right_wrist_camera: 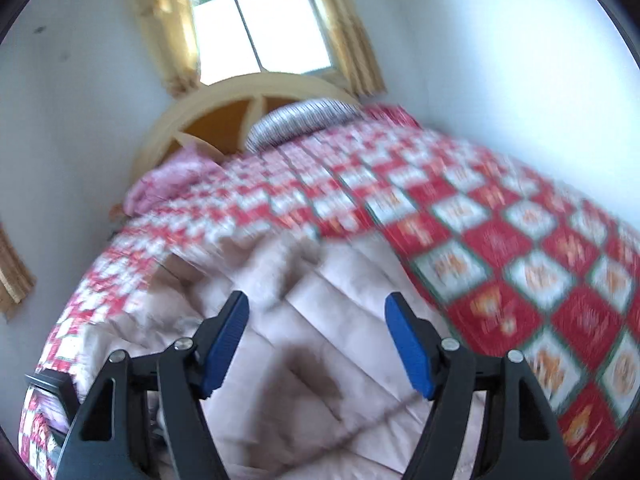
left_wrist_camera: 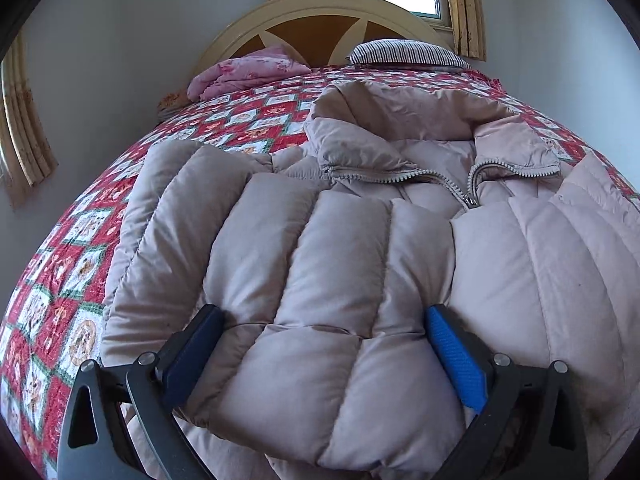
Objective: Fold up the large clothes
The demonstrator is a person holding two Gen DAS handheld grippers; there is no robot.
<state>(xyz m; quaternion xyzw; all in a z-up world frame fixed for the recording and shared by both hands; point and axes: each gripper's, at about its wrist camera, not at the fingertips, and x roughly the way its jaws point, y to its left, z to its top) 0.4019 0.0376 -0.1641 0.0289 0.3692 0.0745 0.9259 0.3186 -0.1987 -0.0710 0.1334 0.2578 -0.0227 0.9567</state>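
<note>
Your beige puffer jacket lies spread on the red patchwork bedspread, zipper partly done up. Your left gripper sits low over a quilted sleeve panel, jaws apart. Your right gripper hovers above the jacket, jaws likewise apart; that view is blurred.

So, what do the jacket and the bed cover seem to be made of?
The jacket looks like a padded down-style coat in matte beige woven synthetic: puffy stitched channels and a metal-looking zipper. The bed cover looks like printed cotton-like quilted fabric, judging by its flat red-and-white patchwork pattern; the fibre is uncertain.
</note>
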